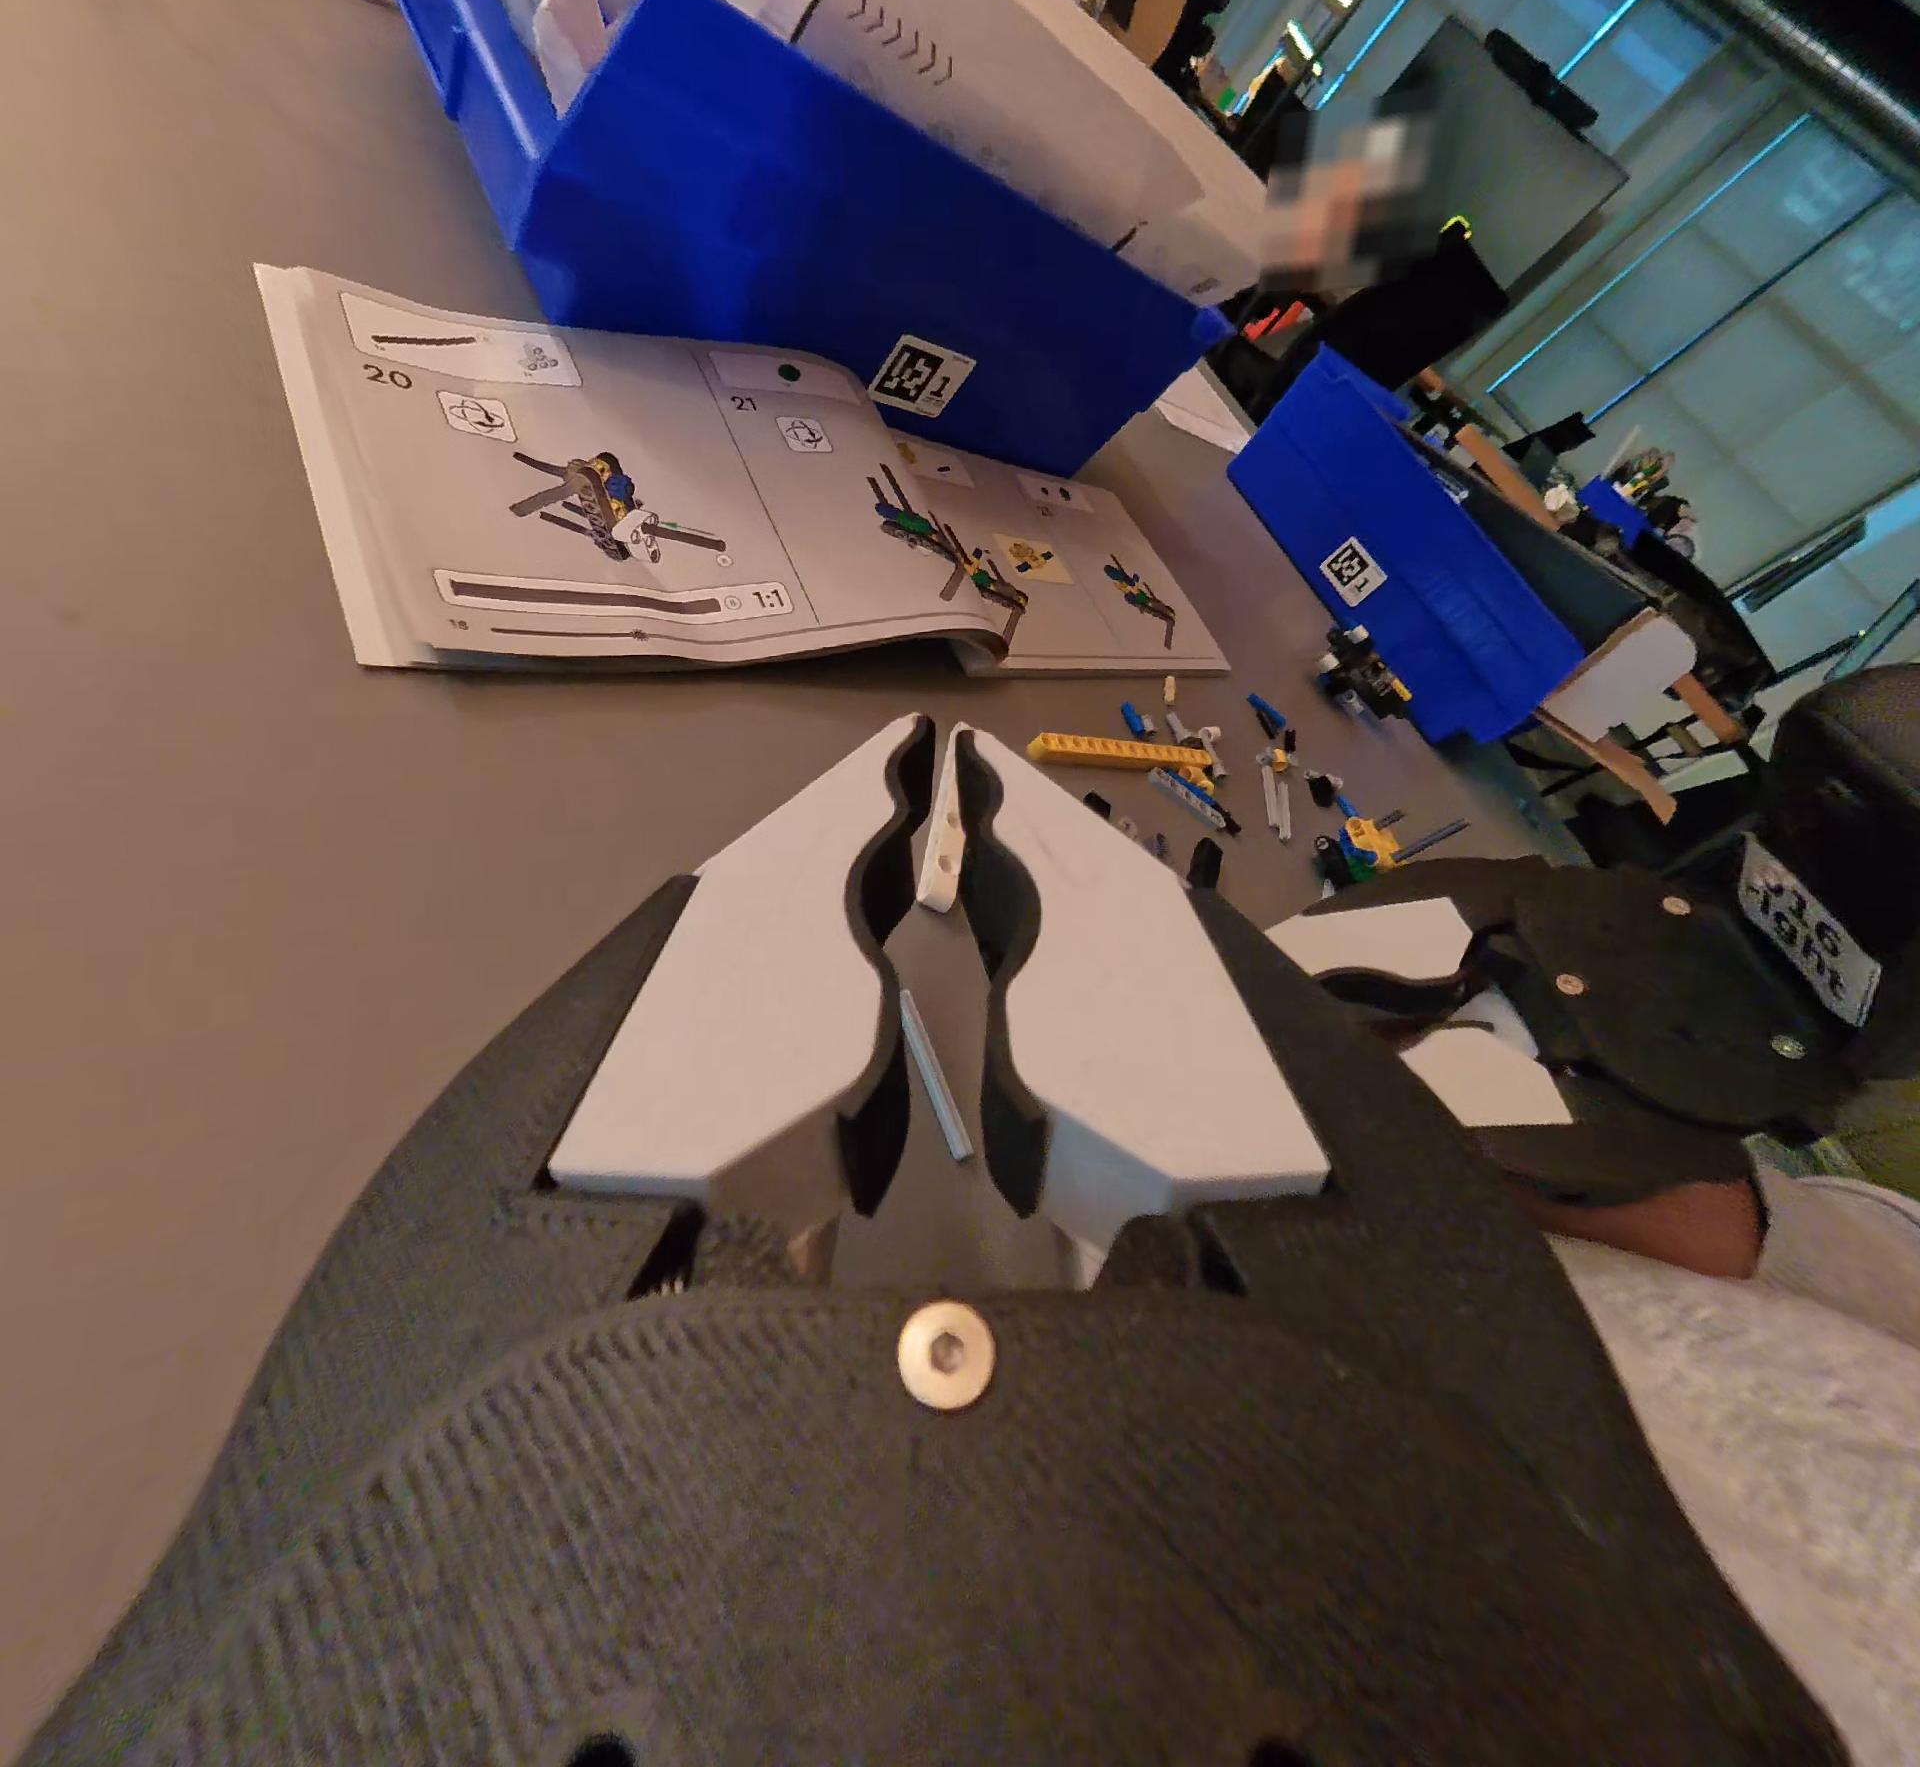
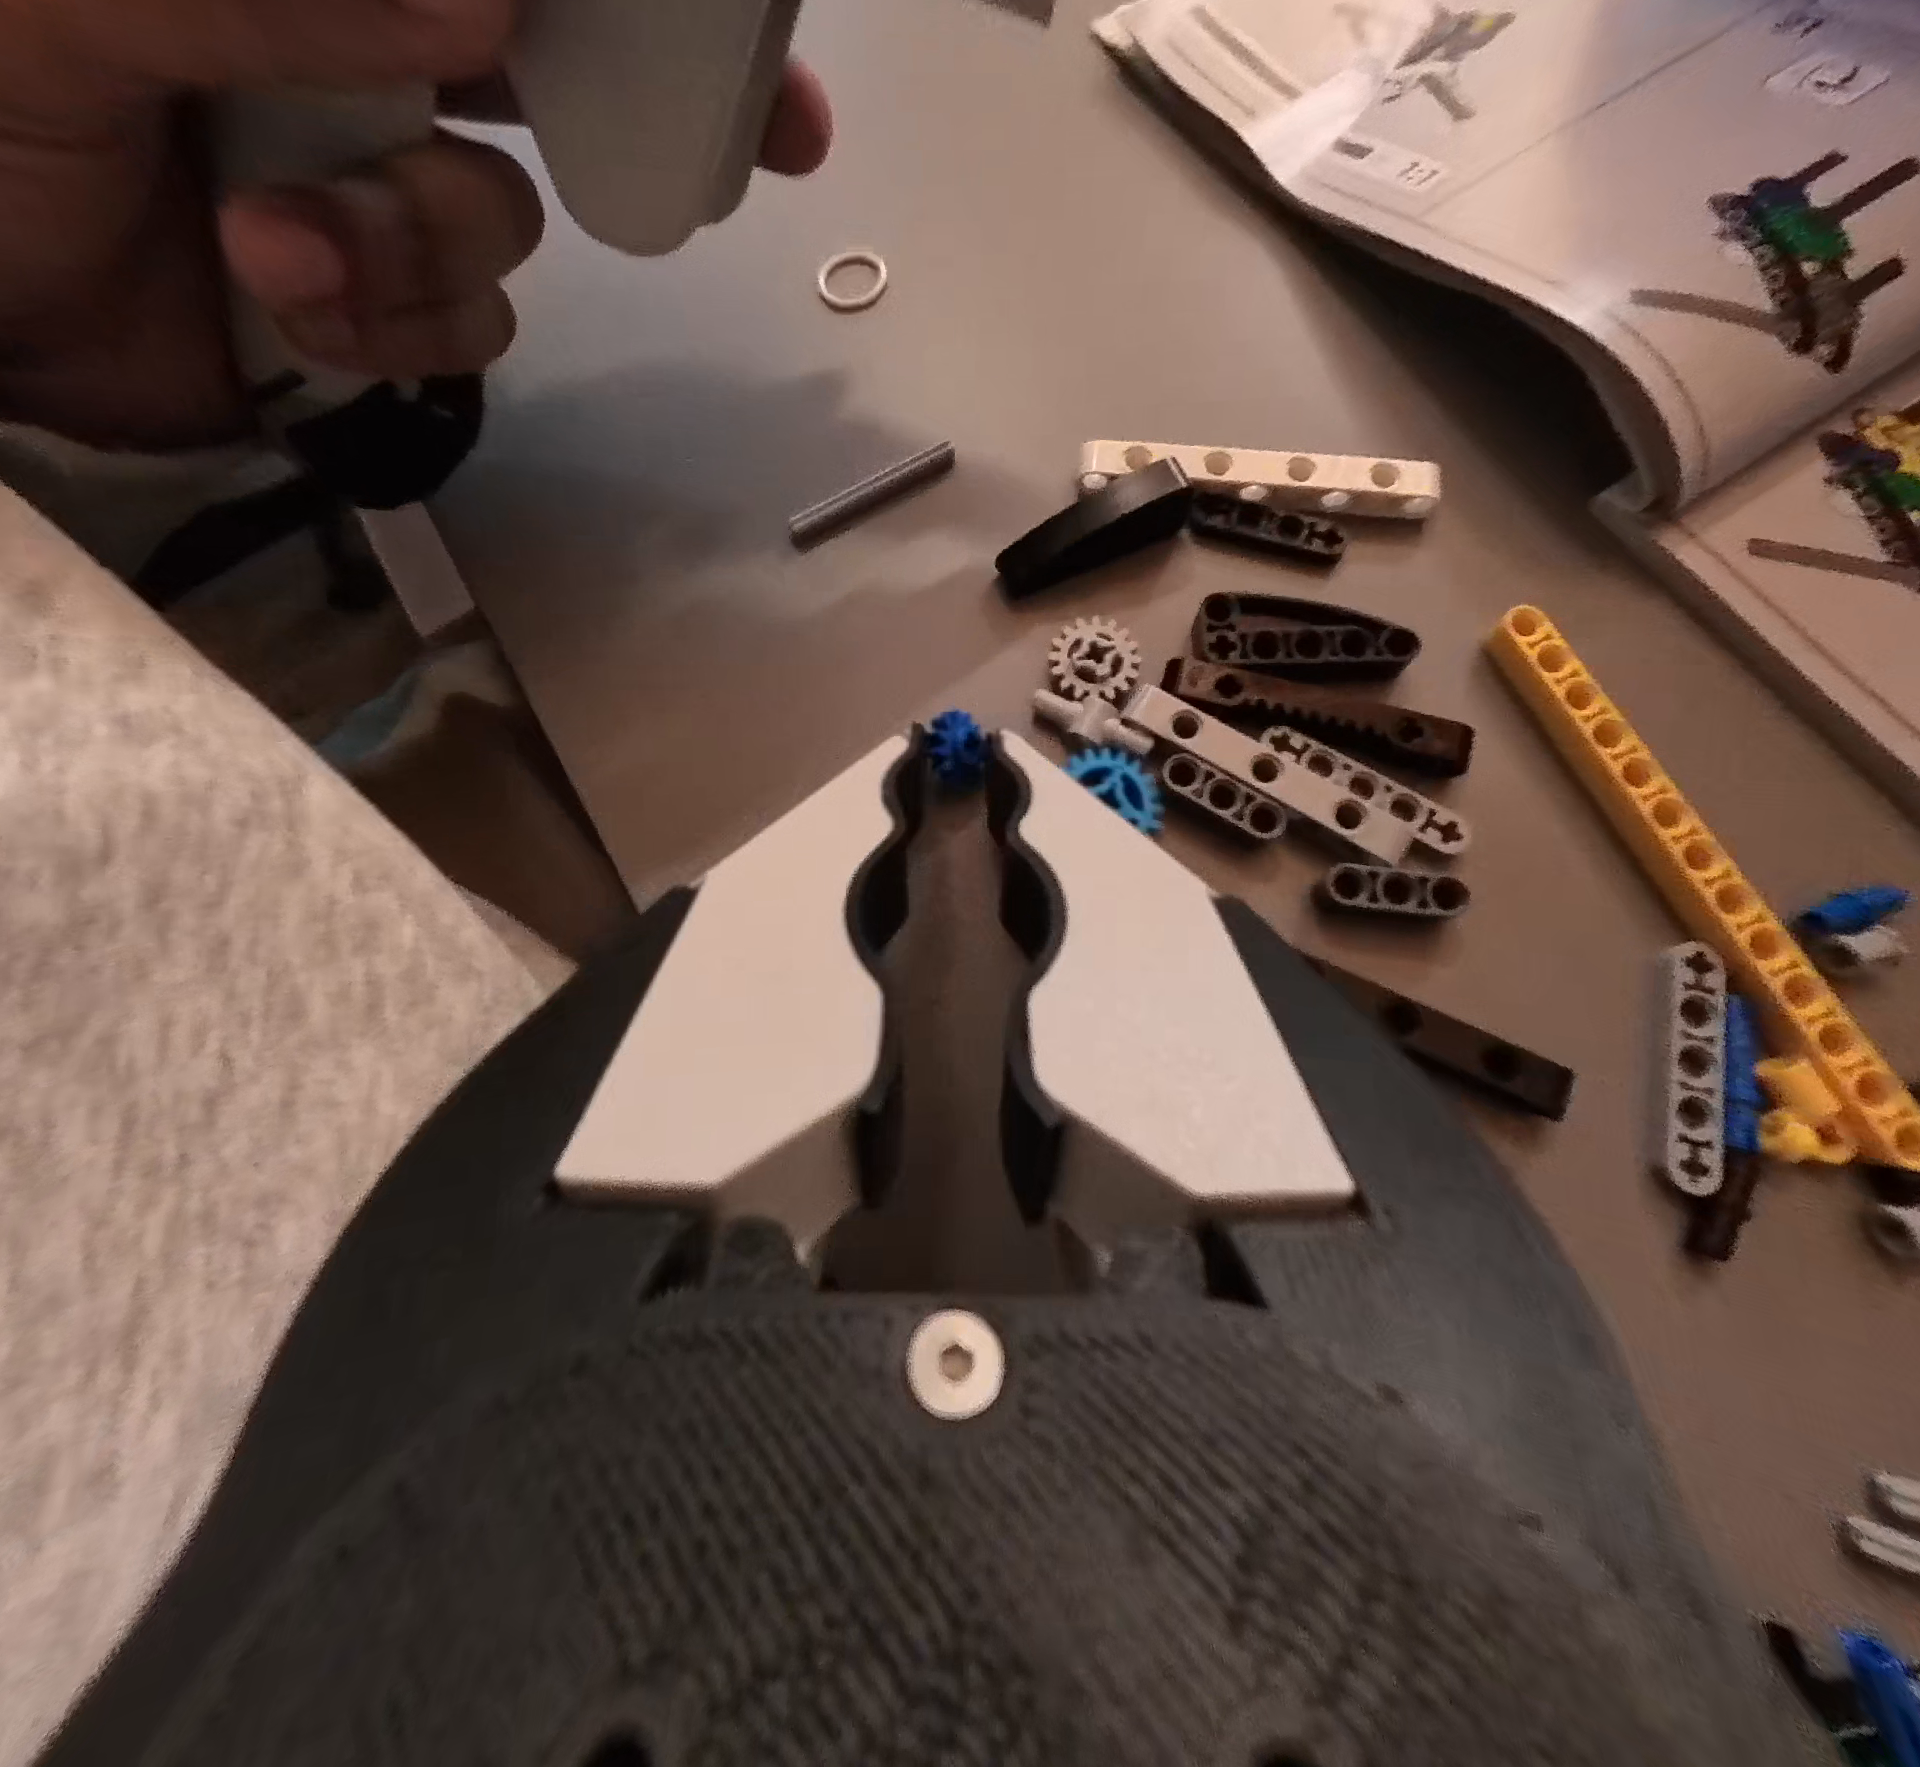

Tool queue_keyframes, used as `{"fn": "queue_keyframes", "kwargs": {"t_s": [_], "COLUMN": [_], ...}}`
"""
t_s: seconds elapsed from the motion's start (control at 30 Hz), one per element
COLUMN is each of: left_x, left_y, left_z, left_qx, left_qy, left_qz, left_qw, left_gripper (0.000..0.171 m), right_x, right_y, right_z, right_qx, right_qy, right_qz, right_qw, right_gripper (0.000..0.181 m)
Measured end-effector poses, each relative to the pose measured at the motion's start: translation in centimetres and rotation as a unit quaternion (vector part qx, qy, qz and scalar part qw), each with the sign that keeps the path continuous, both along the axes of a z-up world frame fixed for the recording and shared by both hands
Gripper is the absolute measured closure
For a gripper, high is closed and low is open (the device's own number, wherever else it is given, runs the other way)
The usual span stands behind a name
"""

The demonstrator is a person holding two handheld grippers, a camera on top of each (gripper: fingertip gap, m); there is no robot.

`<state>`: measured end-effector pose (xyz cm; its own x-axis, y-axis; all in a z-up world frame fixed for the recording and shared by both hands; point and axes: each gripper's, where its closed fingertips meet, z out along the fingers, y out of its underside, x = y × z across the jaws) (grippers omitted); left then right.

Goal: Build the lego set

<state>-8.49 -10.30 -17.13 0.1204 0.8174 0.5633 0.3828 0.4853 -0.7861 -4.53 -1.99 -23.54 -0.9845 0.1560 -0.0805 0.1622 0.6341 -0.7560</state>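
Your left wrist camera sat low over the grey table [image 1: 187, 574], tilted, facing the open instruction booklet [image 1: 582, 491] and blue bin [image 1: 790, 200]. Your right wrist camera looked steeply down, close over loose parts. Both views shared the booklet and yellow beam [image 2: 1704, 886].

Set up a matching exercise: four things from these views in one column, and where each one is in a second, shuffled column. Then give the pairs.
1. white beam
2. small blue gear
3. metal ring
4. long yellow beam

A. between the right gripper's fingertips
B. alone on the table, near the hand
C. between the left gripper's fingers
D. flat on the table beside the open booklet

1-C, 2-A, 3-B, 4-D
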Motion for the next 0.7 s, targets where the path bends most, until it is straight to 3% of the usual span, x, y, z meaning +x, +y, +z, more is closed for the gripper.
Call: {"fn": "queue_keyframes", "kwargs": {"t_s": [0.17, 0.37, 0.53, 0.7], "left_x": [0.0, 0.1, 0.3, 0.7], "left_y": [-0.5, 0.4, 5.2, 12.5], "left_z": [0.0, 0.8, 1.7, 2.0], "left_qx": [0.013, -0.02, -0.048, -0.066], "left_qy": [0.003, 0.03, 0.071, 0.094], "left_qz": [0.005, -0.018, -0.105, -0.21], "left_qw": [1.0, 0.999, 0.991, 0.971], "left_gripper": [0.17, 0.162, 0.155, 0.137], "right_x": [0.2, -0.5, -5.0, -8.1], "right_y": [-0.1, 1.4, 7.8, 14.3], "right_z": [0.5, 5.2, 8.3, 8.1], "right_qx": [0.008, -0.077, -0.095, -0.08], "right_qy": [0.034, 0.027, 0.053, 0.033], "right_qz": [0.012, -0.023, -0.107, -0.151], "right_qw": [0.999, 0.996, 0.988, 0.985], "right_gripper": [0.172, 0.172, 0.173, 0.173]}}
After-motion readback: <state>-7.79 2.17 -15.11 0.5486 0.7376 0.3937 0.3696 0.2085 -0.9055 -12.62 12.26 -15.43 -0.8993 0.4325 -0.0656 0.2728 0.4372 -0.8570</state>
